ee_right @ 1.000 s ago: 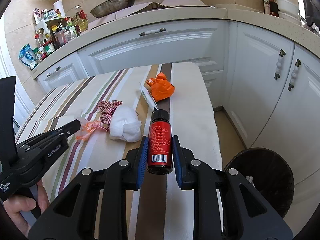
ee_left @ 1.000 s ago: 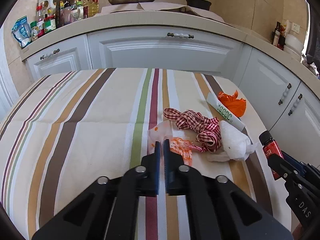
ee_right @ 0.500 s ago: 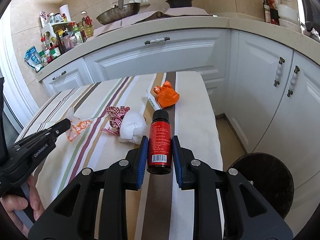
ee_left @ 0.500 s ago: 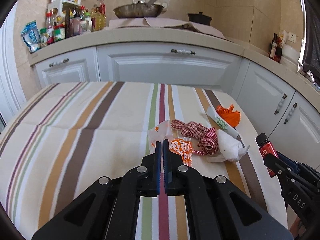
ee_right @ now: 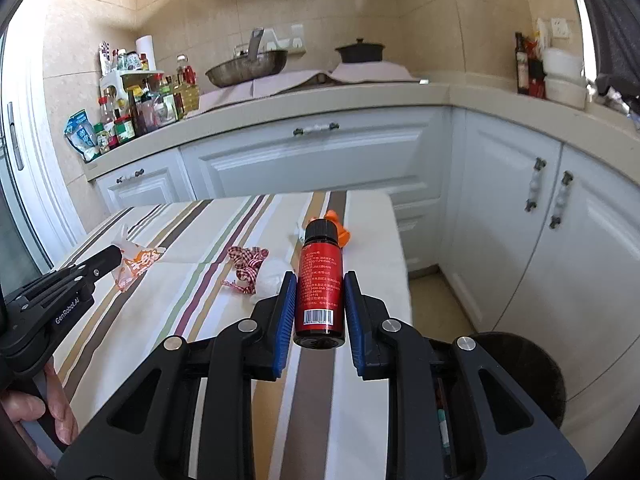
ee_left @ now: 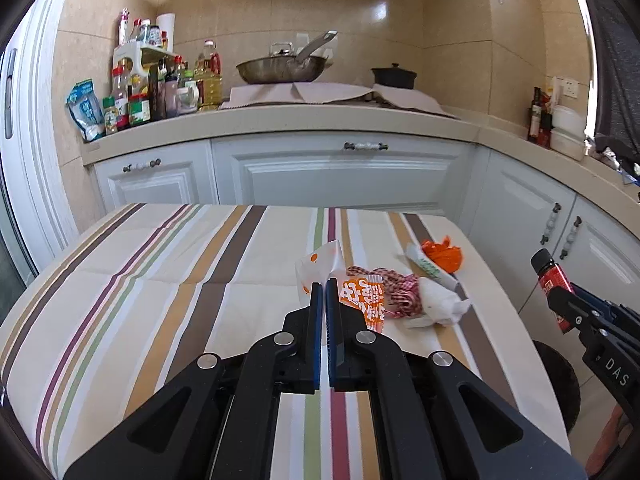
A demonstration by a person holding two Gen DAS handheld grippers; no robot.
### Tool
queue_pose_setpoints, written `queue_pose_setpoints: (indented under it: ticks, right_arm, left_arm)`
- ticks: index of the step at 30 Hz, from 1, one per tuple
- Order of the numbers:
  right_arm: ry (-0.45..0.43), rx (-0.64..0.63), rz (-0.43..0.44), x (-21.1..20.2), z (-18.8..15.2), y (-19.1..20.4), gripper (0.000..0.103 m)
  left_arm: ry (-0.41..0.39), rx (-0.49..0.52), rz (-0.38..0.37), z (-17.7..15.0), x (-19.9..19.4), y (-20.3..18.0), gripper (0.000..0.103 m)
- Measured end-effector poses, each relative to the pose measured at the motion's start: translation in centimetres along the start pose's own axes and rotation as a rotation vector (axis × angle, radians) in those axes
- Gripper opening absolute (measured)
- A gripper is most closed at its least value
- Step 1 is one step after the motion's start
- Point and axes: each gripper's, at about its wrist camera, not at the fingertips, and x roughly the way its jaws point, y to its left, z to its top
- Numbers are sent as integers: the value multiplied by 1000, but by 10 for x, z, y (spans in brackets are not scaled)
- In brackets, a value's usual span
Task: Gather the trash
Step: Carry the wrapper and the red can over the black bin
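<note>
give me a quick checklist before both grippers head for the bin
1. Right gripper shut on the red bottle: ok.
2. Left gripper pinching the orange and white wrapper: ok, lifted off the cloth.
3. Bin in view past the table edge: ok.
4. Bin mouth unobstructed: cannot tell.
5. Trash remaining on the table: not ok; checked ribbon, white tissue, orange bag remain.

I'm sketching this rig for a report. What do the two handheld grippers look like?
Both are matte black angular linkages with silver pivot bolts and blue finger pads. The left gripper carries white "GenRobot.AI" lettering on its side, the right gripper "DAS". No cables or sleeves show.
</note>
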Motion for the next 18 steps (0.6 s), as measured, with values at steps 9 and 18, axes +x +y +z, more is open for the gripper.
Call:
queue_pose_setpoints:
  ticks: [9,18]
  right_arm:
    - [-62,0,-41,-46,-2,-16,24]
    - [-101,32,-108,-86,-15,-47,24]
  left_arm:
    - [-40,12,-35,-5,-35,-15,2]
    - [-62,61,-130,-7,-55,-59,2]
